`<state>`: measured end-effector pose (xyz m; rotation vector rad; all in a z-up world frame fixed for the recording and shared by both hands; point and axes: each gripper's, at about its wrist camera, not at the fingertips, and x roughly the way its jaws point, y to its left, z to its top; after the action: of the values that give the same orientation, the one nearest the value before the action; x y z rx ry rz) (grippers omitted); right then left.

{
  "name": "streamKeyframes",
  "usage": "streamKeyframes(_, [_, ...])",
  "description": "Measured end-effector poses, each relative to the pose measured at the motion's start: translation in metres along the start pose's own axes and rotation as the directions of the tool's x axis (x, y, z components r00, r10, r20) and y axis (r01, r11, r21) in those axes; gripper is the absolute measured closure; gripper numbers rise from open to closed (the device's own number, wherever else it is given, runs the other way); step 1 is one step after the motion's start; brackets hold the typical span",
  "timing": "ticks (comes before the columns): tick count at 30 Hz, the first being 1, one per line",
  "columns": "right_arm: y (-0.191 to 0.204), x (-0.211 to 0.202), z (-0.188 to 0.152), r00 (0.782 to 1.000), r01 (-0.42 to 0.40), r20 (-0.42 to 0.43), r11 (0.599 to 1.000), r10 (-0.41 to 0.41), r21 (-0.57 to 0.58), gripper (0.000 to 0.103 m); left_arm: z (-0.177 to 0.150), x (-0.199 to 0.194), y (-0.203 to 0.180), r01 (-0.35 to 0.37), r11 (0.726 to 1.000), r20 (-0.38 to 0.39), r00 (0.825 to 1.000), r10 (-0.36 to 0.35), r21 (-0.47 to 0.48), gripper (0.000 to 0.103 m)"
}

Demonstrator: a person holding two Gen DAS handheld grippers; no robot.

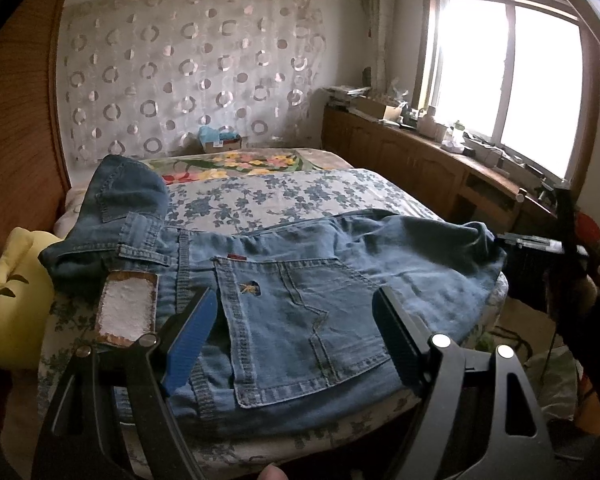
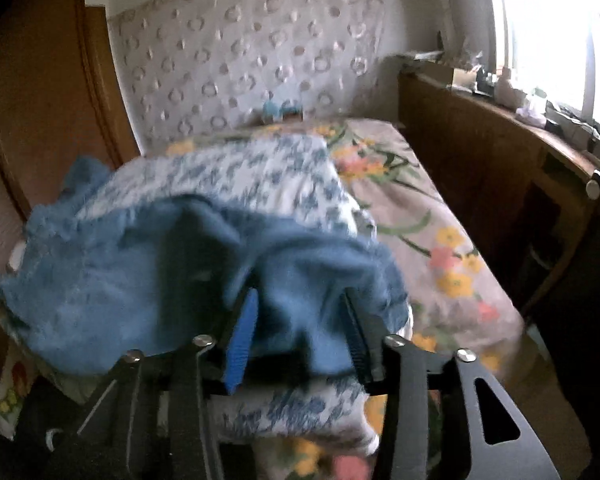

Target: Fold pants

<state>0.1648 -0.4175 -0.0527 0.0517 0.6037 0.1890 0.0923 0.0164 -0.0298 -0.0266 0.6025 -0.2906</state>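
Left of the back pocket, the jeans carry a worn white waistband patch with no legible writing; a small red tab above the pocket is also unreadable. The jeans lie across the floral bed. The left gripper hovers over the pocket, jaws spread, holding nothing. Toward the jeans' far right end, the right gripper straddles a bunched denim fold; the view is blurred, so whether it is gripping cannot be told.
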Motion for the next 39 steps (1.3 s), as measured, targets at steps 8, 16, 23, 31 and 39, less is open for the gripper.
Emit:
streamKeyframes(8, [-0.001, 0.021, 0.016, 0.999, -0.035, -0.023, 0.998, 0.037, 0.054, 0.049, -0.002, 0.005, -0.007, 0.017, 1.0, -0.01, 1.0, -0.017, 0.011, 0.022])
streamKeyframes(16, [0.0, 0.048, 0.034, 0.993, -0.005, -0.12, 0.997, 0.014, 0.079, 0.095, -0.002, 0.005, -0.008, 0.011, 1.0, -0.006, 1.0, -0.011, 0.002, 0.022])
streamKeyframes(23, [0.021, 0.019, 0.04, 0.999, -0.04, -0.034, 0.999, 0.039, -0.008, 0.101, -0.003, 0.003, -0.006, 0.013, 1.0, -0.003, 1.0, -0.013, -0.002, 0.022])
streamKeyframes(31, [0.068, -0.033, 0.073, 0.987, -0.103, 0.11, 0.986, 0.118, -0.133, 0.101, 0.005, -0.014, 0.001, 0.007, 1.0, 0.032, 0.999, -0.007, -0.003, 0.022])
streamKeyframes(39, [0.146, -0.044, 0.104, 0.954, -0.212, 0.15, 0.938, 0.259, -0.274, 0.101, 0.014, -0.044, 0.021, -0.038, 0.999, 0.084, 0.996, 0.039, -0.018, 0.022])
